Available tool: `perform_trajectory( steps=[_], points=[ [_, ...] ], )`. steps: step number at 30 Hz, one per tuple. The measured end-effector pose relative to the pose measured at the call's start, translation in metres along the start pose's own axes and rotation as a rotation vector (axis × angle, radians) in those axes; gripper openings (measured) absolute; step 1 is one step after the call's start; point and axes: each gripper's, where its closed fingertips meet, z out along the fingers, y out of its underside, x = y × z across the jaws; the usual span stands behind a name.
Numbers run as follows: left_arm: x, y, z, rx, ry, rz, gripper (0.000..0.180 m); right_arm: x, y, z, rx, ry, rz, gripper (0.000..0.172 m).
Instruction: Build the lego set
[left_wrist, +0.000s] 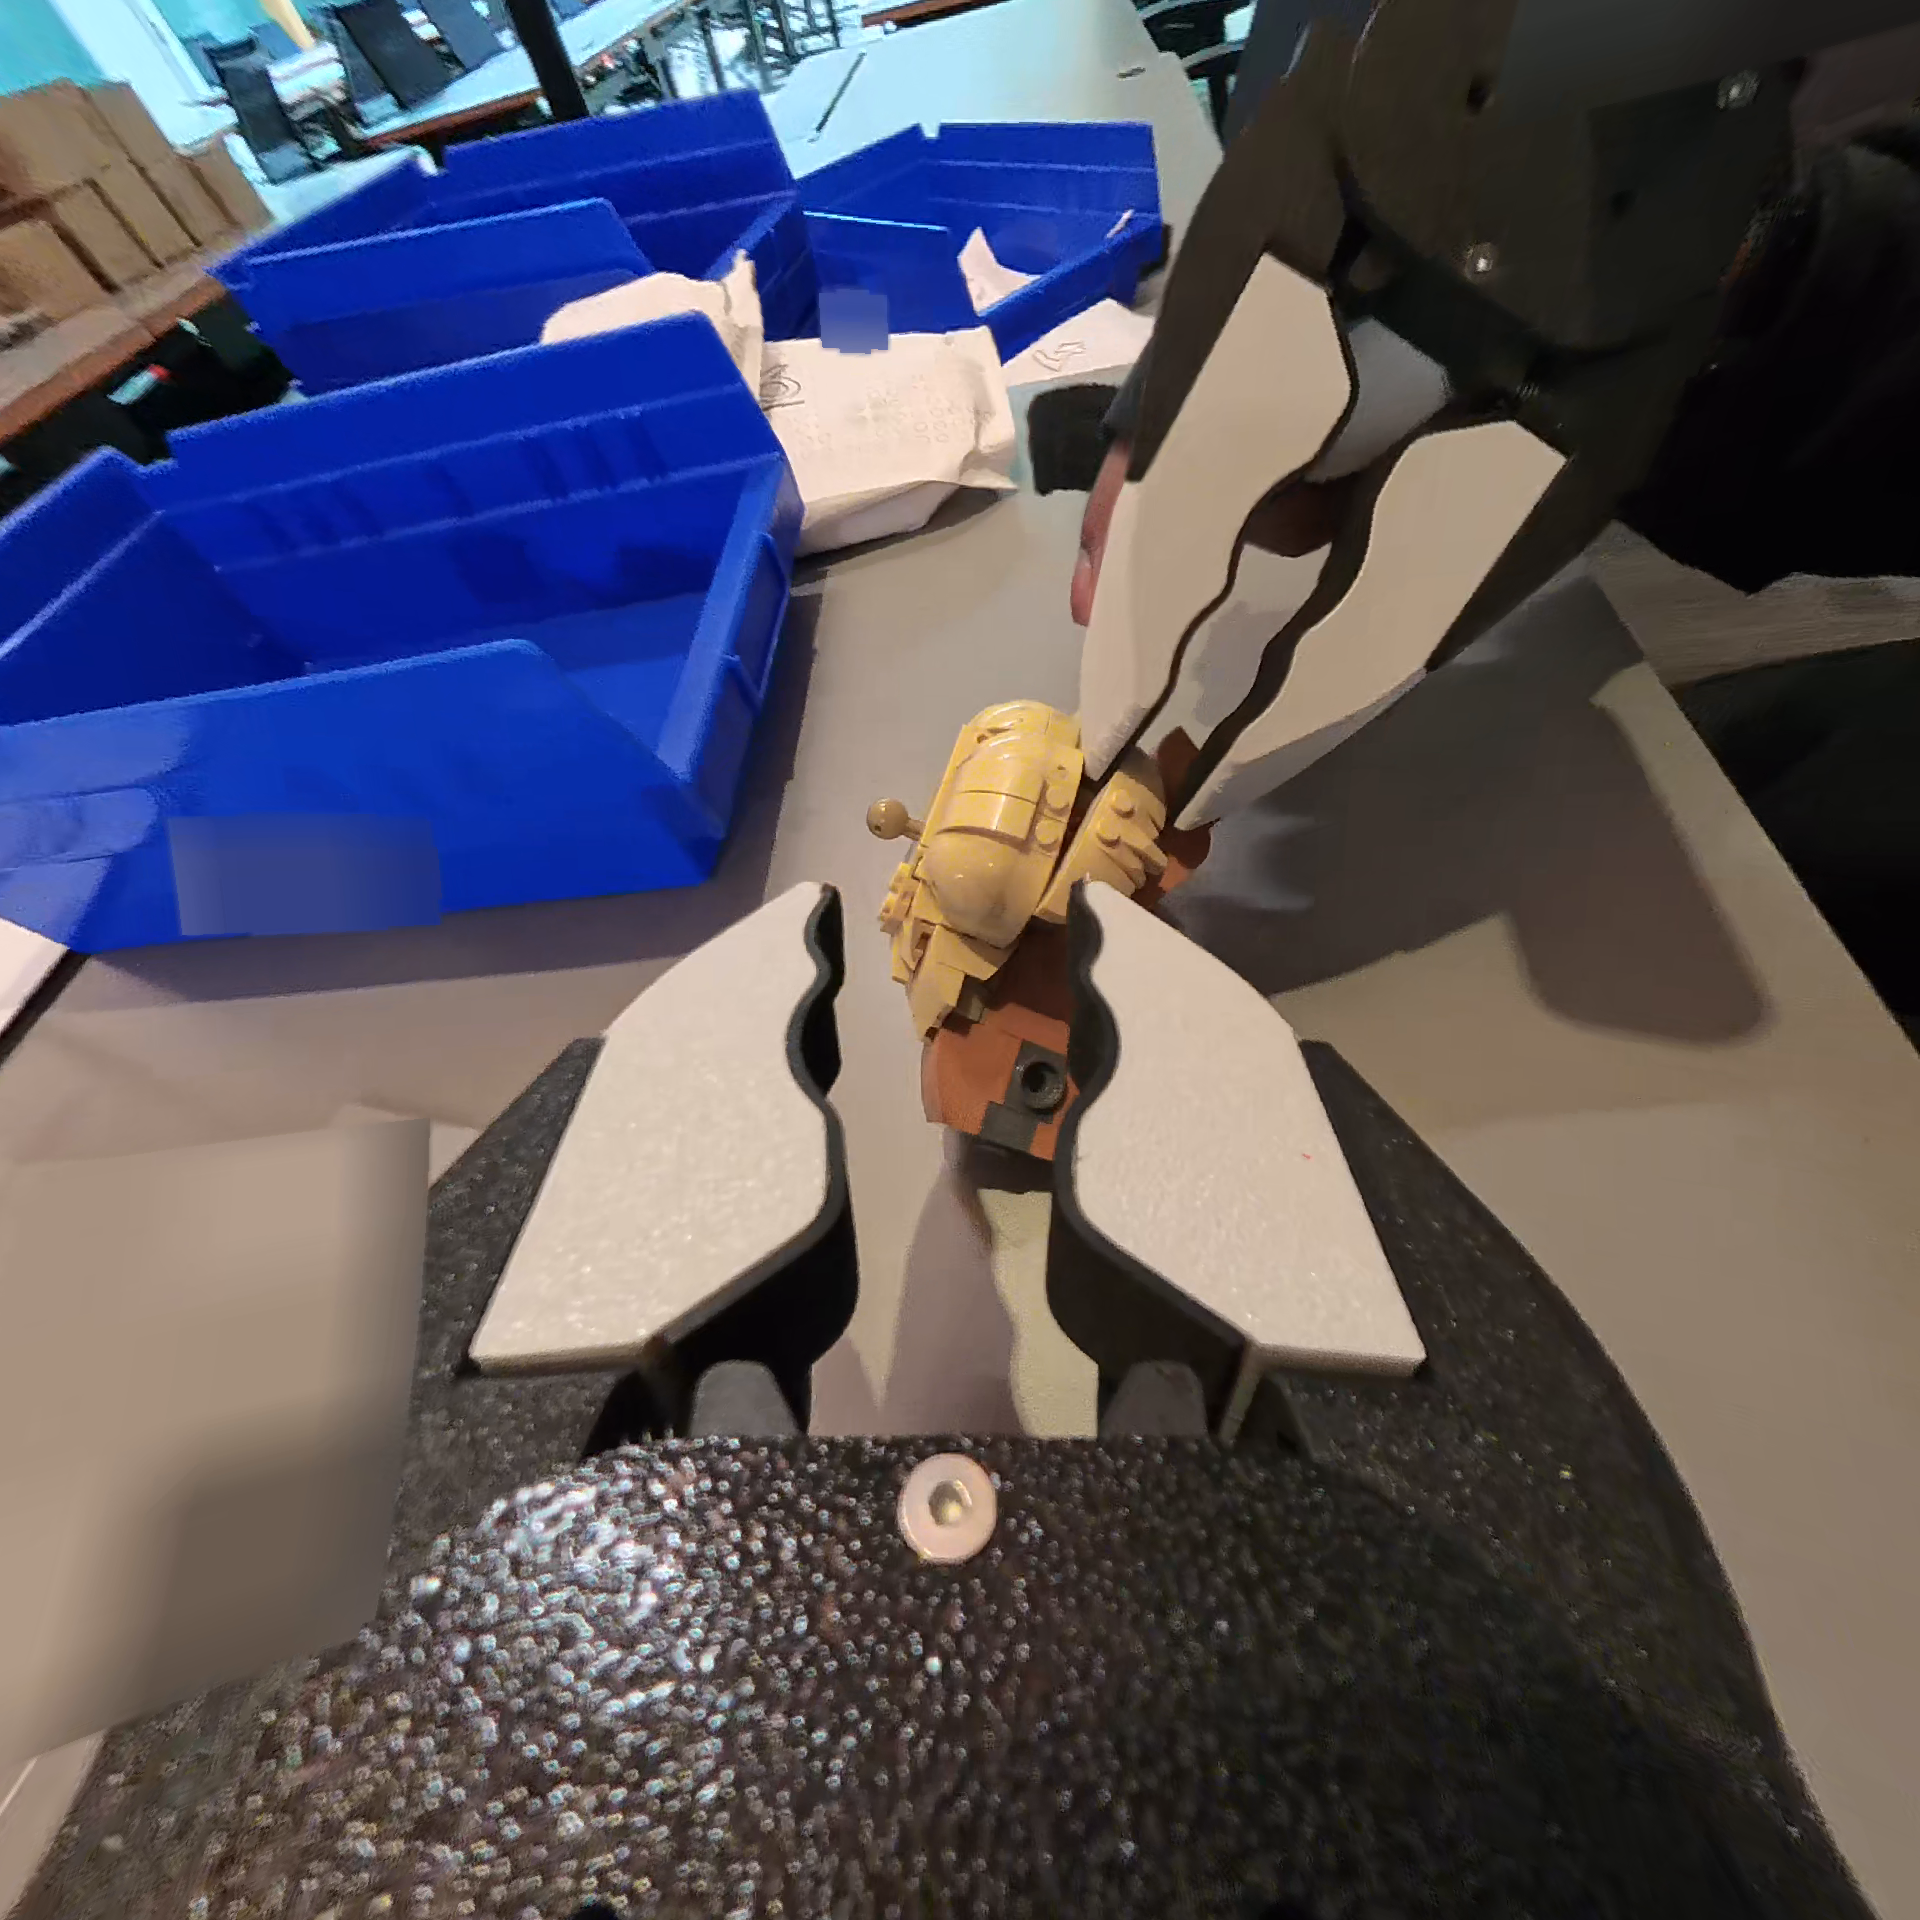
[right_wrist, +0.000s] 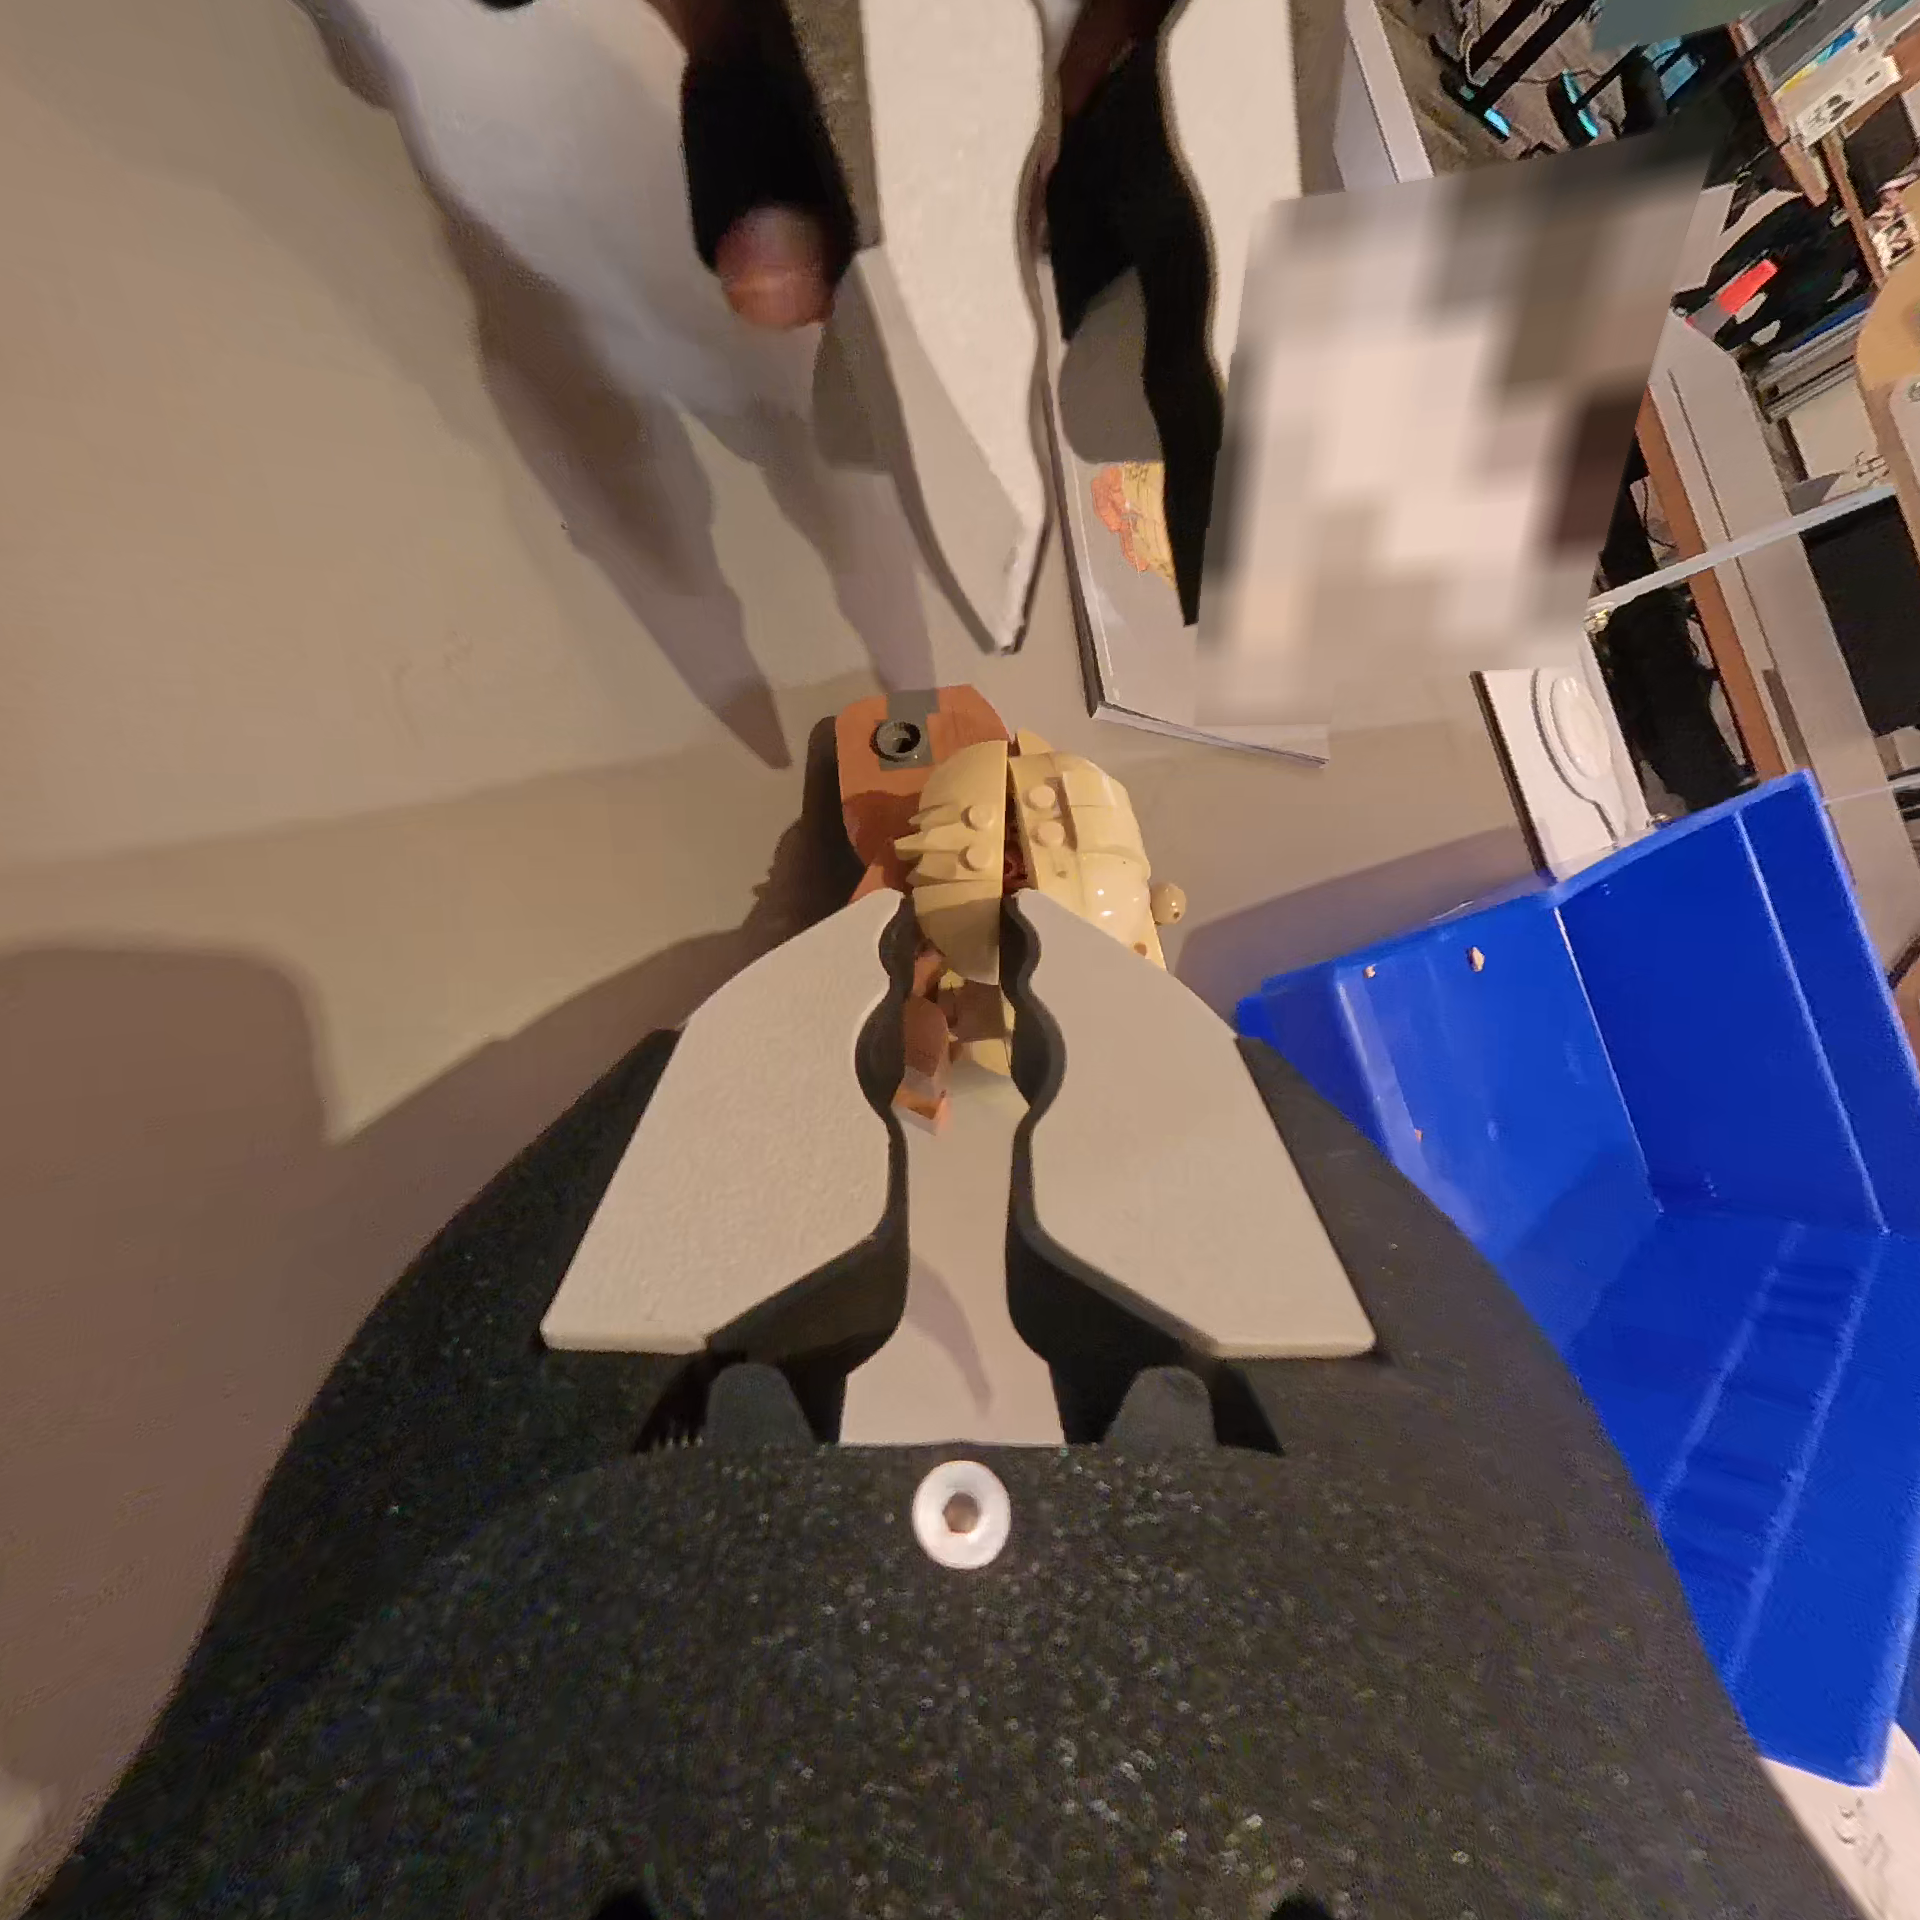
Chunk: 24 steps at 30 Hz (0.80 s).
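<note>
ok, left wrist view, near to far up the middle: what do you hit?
left gripper, jaws apart → tan and brown brick model on the grey table → right gripper, clamped on the model's far end → white paper bags → blue bins at the back.

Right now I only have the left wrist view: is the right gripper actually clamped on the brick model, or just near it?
Observer: Clamped. The right wrist view shows the right gripper pressing both pads on the tan domed half of the brick model.
Operator: Anything deeper inside the jaws?
Observer: Yes, small brown pieces of the model sit between the pads, behind the dome.
Operator: Anything on the table near my left gripper that I can't see?
Observer: A grey booklet lies flat on the table, near the left gripper.
</note>
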Motion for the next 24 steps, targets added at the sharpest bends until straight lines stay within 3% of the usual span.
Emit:
perform_trajectory(
  steps=[13, 24],
  points=[
    [-0.009, 0.002, 0.002, -0.004, 0.113, -0.083, 0.04, 0.0, 0.007, 0.005, -0.072, 0.071, -0.125, 0.015],
    [-0.007, -0.013, 0.012, 0.02, 0.282, -0.203, 0.04, -0.003, 0.01, 0.001, -0.012, 0.002, -0.064, 0.015]
  ],
)
